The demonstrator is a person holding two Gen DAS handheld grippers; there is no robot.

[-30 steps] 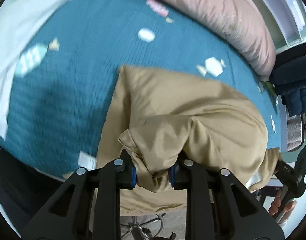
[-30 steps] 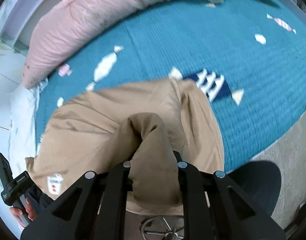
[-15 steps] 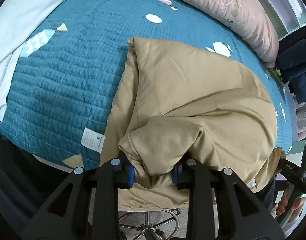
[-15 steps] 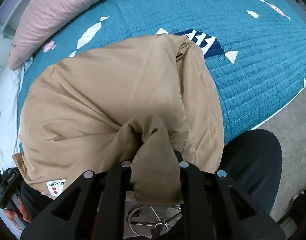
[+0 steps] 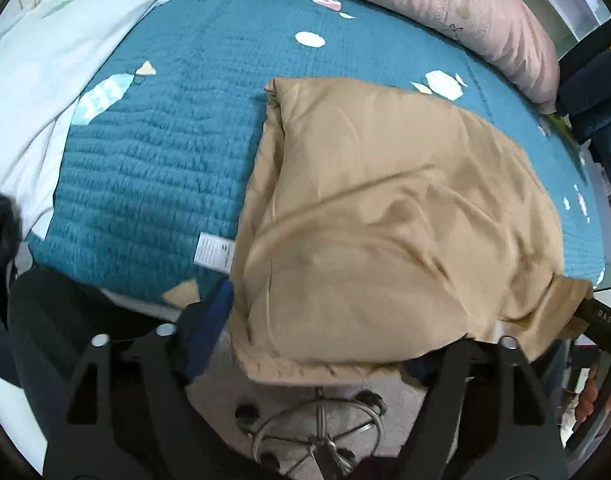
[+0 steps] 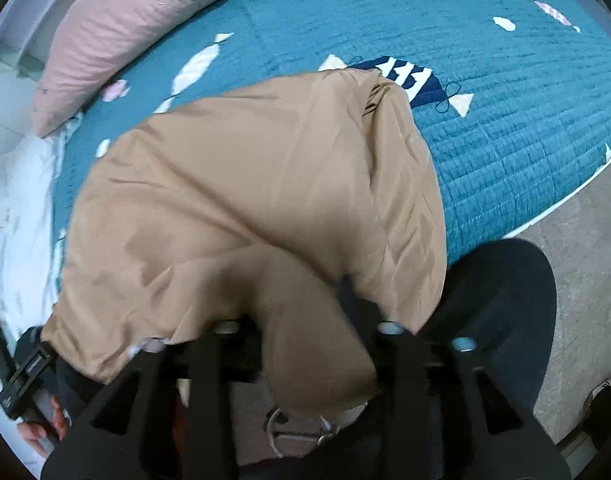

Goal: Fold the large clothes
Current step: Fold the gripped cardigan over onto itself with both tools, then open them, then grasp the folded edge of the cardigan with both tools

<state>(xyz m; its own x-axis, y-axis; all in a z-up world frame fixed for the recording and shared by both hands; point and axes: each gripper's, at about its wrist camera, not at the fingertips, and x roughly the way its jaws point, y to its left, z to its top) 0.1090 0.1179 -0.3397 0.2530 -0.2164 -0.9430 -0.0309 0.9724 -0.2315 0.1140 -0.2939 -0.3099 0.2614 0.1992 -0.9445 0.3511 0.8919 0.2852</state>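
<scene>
A large tan garment (image 5: 385, 208) lies folded on the teal quilt (image 5: 165, 152), its near edge hanging over the bed's front edge. It also shows in the right wrist view (image 6: 245, 200). My left gripper (image 5: 317, 344) is open, jaws wide apart; the garment's near edge drapes between them, not clamped. My right gripper (image 6: 301, 344) has also opened wide; a fold of the tan cloth lies loosely over it and hides the fingertips.
A pink pillow (image 5: 445, 4) lies at the back of the bed and shows in the right wrist view (image 6: 137, 28). White bedding (image 5: 45, 60) is at the left. A chair base (image 5: 317, 432) stands on the floor below. Dark clothes (image 5: 597, 92) hang at right.
Both grippers went from shut on bunched tan cloth to wide open. The released cloth has settled flatter on the bed, and both grippers have drawn back toward the bed's edge.
</scene>
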